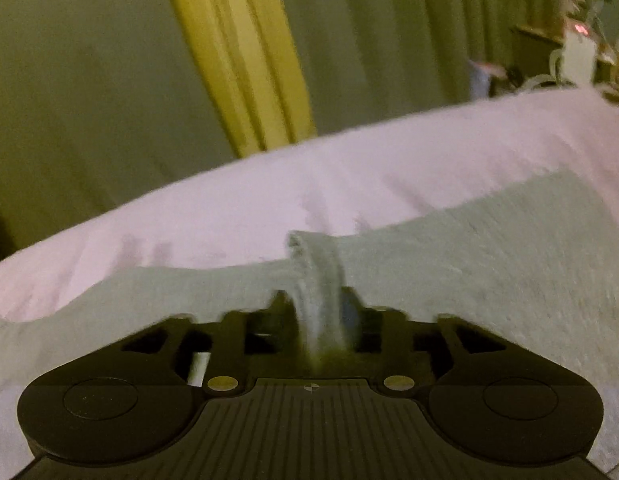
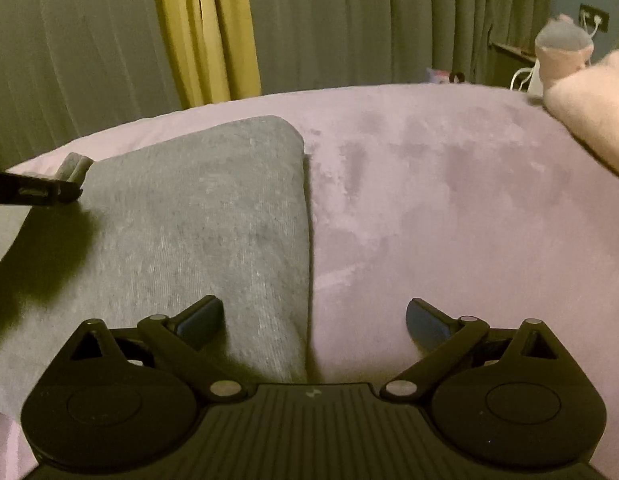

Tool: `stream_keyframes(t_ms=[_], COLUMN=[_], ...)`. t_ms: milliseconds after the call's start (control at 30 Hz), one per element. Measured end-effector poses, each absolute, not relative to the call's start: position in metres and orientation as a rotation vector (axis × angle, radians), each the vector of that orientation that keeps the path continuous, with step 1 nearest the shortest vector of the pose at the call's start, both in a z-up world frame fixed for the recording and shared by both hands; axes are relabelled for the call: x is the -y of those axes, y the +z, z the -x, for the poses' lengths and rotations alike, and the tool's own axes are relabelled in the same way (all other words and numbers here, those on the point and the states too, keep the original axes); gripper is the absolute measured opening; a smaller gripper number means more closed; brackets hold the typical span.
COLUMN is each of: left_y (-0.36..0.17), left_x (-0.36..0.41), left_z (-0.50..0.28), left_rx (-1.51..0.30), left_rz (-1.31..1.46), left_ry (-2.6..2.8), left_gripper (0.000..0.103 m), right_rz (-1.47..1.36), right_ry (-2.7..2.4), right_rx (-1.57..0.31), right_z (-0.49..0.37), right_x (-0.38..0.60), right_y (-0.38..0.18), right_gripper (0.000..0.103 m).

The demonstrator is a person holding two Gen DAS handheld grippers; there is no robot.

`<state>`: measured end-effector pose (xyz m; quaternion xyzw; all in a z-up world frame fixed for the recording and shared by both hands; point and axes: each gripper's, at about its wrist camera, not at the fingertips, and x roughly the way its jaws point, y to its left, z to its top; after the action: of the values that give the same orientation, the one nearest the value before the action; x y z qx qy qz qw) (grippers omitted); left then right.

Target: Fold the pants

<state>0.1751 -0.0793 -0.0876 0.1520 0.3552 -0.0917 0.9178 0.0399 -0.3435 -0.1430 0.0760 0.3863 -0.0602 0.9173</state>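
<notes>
We see the pants [image 2: 197, 216] lying on the pink bedspread [image 2: 449, 208], a grey knit garment with a fine ribbed, heathered weave; from the right wrist camera they fill the left half of the bed surface, folded into a broad slab whose right side runs as a straight, slightly raised edge down toward us; the far right corner is rounded and soft, and the cloth lies mostly flat with only faint mottling. At the far left corner a small tuft of the grey fabric stands up, pinched between the fingers of the left gripper [image 2: 71, 184], which comes in from the left edge of that view and throws a dark shadow over the cloth below it.

From the left wrist camera the picture is blurred; the pants [image 1: 489, 264] look paler there, spread across the lower half over the bedspread [image 1: 349, 184]; we see the left gripper [image 1: 317, 316] closed on a narrow ridge of the grey fabric that rises upright between its two pads and folds over at the top.

The right gripper [image 2: 313, 320] holds nothing; its blue-padded fingers stand wide apart above the pants' straight edge, one over the grey cloth, the other over the bedspread.

Behind the bed hang grey-green curtains [image 2: 349, 20] with a yellow curtain [image 2: 205, 28] between them; a pink plush toy [image 2: 561, 48] sits at the far right.
</notes>
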Motion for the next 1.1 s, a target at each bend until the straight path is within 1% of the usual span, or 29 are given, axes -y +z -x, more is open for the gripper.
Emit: stream_keyframes(t_ms=[33,67,133,267,367,400,433,467,500,533,567,667,733,800,867,933,967,1000,1100], left_y=[-0.083,-0.08,-0.075,-0.074,-0.09,-0.095,-0.102,-0.106,-0.106,-0.104,-0.101,-0.095,-0.092,-0.092,-0.092,-0.091,-0.09,-0.088,-0.087], left_x=[0.074,0.07,0.058,0.029,0.019,0.017,0.016,0.016,0.016,0.016,0.015,0.013,0.015,0.017,0.015,0.007,0.0,-0.008,-0.029], left_z=[-0.172,-0.168,-0.158,-0.128,-0.116,-0.114,-0.112,-0.11,-0.108,-0.107,-0.108,-0.109,-0.103,-0.099,-0.095,-0.093,-0.09,-0.089,-0.085], left_rx=[-0.738,-0.749,-0.776,-0.843,-0.908,-0.932,-0.959,-0.967,-0.956,-0.954,-0.968,-0.958,-0.934,-0.923,-0.912,-0.907,-0.916,-0.928,-0.95], left_rz=[-0.296,-0.272,-0.19,-0.042,0.035,0.047,0.05,0.04,0.019,0.02,0.039,0.028,-0.011,-0.036,-0.026,-0.002,0.031,0.081,0.231], left_ry=[-0.187,-0.192,-0.217,-0.257,-0.311,-0.324,-0.332,-0.333,-0.342,-0.366,-0.384,-0.371,-0.351,-0.306,-0.286,-0.257,-0.259,-0.26,-0.287], left_gripper=[0.063,0.069,0.069,0.076,0.076,0.073,0.068,0.059,0.054,0.034,0.025,0.019,0.018,0.02,0.03,0.033,0.039,0.042,0.045], right_rz=[-0.177,-0.192,-0.215,-0.217,-0.219,-0.218,-0.215,-0.216,-0.218,-0.221,-0.225,-0.224,-0.22,-0.218,-0.212,-0.206,-0.204,-0.204,-0.223], right_ry=[-0.122,-0.12,-0.115,-0.113,-0.111,-0.108,-0.105,-0.104,-0.105,-0.105,-0.108,-0.119,-0.121,-0.122,-0.122,-0.127,-0.127,-0.128,-0.122], right_rx=[-0.798,-0.8,-0.802,-0.796,-0.786,-0.782,-0.777,-0.774,-0.772,-0.77,-0.77,-0.781,-0.789,-0.795,-0.793,-0.793,-0.795,-0.796,-0.791], right_z=[-0.04,-0.041,-0.043,-0.043,-0.044,-0.044,-0.044,-0.044,-0.043,-0.042,-0.042,-0.043,-0.043,-0.043,-0.042,-0.041,-0.041,-0.042,-0.042], right_x=[0.346,0.349,0.354,0.353,0.352,0.353,0.353,0.353,0.353,0.353,0.353,0.352,0.351,0.35,0.35,0.35,0.35,0.35,0.352], right_y=[-0.144,-0.146,-0.15,-0.151,-0.152,-0.153,-0.155,-0.155,-0.154,-0.154,-0.154,-0.151,-0.15,-0.147,-0.145,-0.145,-0.146,-0.147,-0.15], right_gripper=[0.098,0.098,0.099,0.099,0.099,0.099,0.099,0.099,0.099,0.099,0.099,0.099,0.099,0.099,0.099,0.099,0.099,0.099,0.099])
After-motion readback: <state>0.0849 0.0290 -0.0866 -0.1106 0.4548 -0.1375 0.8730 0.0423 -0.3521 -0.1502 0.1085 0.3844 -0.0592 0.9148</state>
